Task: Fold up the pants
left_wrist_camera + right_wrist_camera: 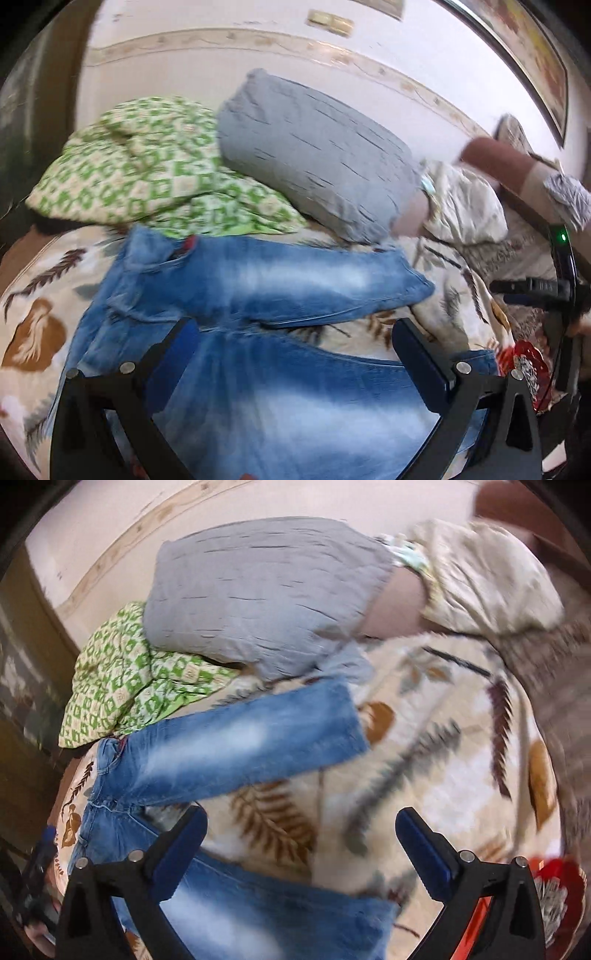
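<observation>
Fingers of both the left gripper (295, 343) and right gripper (301, 830) stand wide and empty above the jeans (266, 280), which lie spread on the leaf-patterned blanket (424, 738), legs apart; judging by this, no fold is made yet.

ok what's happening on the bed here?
A person with a handheld gripper in each hand is folding blue jeans spread on a leaf-patterned blanket. The two legs lie apart in a V, so no fold is made yet. Both the left gripper and right gripper hover above the jeans with jaws wide open, holding nothing. A grey pillow and a green checked quilt sit behind the jeans.
</observation>
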The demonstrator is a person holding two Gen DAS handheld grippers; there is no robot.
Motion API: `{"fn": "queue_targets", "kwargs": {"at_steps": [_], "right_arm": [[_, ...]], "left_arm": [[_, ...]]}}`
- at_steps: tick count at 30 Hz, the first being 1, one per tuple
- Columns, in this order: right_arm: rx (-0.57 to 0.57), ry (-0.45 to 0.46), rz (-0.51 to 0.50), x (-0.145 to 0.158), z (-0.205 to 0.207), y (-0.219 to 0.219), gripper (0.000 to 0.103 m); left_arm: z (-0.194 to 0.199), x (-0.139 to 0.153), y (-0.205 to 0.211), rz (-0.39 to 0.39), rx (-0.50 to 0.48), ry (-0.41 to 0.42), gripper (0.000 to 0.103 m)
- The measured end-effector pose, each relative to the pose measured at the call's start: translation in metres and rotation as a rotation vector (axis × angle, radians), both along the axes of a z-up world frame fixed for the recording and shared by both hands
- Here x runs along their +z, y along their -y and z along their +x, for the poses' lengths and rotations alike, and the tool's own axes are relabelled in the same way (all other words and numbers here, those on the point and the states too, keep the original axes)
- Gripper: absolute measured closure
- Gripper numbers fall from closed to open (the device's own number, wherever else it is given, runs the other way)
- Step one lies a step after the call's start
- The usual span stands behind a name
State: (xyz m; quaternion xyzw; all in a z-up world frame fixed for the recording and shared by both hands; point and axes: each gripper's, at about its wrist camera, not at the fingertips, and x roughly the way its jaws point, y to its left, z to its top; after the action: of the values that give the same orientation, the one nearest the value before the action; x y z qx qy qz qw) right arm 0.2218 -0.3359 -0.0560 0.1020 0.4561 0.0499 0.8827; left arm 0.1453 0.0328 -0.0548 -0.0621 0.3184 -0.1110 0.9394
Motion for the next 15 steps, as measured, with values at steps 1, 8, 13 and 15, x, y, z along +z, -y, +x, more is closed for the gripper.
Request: {"fn": "queue_targets", "kwargs": {"at_steps": [1,8,13,15], "right_arm": [[-0.006,0.002,0.0,-0.002,-0.005,0.004,0.0],[-0.019,0.017,-0.027,-0.005,-0.013,0.036,0.0],[0.006,0.001,0.048,0.002,0.009,0.045,0.0],[0.016,-0.012,0.054,0.005,0.025,0.044,0.0]], "left_arm": [[0.005,0.003,0.008,0.013,-0.022,-0.004,0.0],[0.034,0.01,0.054,0.151,-0.193,-0.013,0.0],[0.072,0.016,0.074,0.253,-0.306,-0.041,0.0],[0.09,0.016,0.075,0.27,-0.338,-0.076,0.0]]}}
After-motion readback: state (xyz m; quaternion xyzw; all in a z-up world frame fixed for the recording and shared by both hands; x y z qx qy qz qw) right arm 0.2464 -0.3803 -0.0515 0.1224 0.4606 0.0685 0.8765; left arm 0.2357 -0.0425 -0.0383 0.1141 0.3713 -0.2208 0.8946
